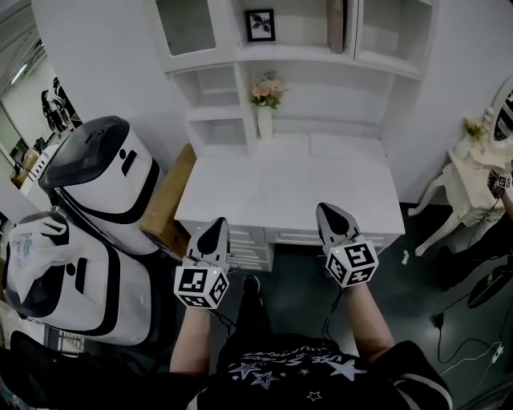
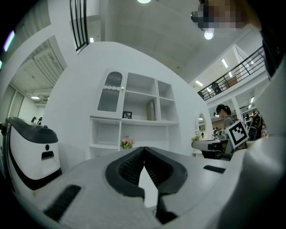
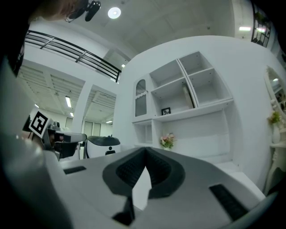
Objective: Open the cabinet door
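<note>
Jaws of the left gripper [image 1: 214,226] and the right gripper [image 1: 329,212] are pressed together, with nothing between them. Both grippers hover level, side by side at the front edge of the white counter [image 1: 288,188]. The cabinet door [image 1: 186,24], with an arched pane, sits shut at the upper left of the shelf unit, well apart from both. A flower vase [image 1: 265,102] stands below it.

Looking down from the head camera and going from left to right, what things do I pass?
white machine → left gripper → right gripper → side table
</note>
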Tool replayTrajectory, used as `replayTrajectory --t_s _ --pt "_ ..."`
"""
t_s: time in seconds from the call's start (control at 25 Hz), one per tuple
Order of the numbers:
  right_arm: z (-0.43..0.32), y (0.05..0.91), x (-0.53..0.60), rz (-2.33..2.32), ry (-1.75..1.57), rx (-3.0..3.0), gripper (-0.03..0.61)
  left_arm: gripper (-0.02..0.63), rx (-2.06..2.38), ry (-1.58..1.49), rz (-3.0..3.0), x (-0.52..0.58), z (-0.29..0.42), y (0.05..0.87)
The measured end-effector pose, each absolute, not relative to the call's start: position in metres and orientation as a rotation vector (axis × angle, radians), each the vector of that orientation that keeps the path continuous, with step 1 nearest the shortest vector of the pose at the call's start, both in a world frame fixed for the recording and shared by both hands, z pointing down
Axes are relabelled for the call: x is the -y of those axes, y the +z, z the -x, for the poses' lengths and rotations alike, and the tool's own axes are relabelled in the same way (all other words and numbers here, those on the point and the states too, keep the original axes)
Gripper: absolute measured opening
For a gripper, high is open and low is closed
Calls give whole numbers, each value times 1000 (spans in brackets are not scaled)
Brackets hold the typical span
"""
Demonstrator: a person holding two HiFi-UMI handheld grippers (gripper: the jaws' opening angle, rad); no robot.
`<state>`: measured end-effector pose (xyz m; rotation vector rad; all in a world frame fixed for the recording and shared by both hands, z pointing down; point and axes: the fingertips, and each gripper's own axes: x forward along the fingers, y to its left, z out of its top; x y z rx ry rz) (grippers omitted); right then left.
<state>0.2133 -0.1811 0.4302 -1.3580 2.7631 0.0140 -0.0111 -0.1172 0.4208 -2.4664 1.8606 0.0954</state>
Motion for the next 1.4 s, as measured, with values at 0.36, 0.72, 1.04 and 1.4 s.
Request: replayTrajectory --t_s 0.36,0.72,1.04,1.4 --pt "-195 408 263 1432 104 -2709 6 9 -1756 159 2431 214 48 386" --pt "-163 349 365 1459 257 -2644 6 25 -1621 244 2356 328 82 302" --pt "-128 286 436 1426 389 -2616 6 106 -1465 307 2341 413 96 232" --pt "-87 215 495 1340 511 -2595 6 274 -1229 332 2286 473 89 134"
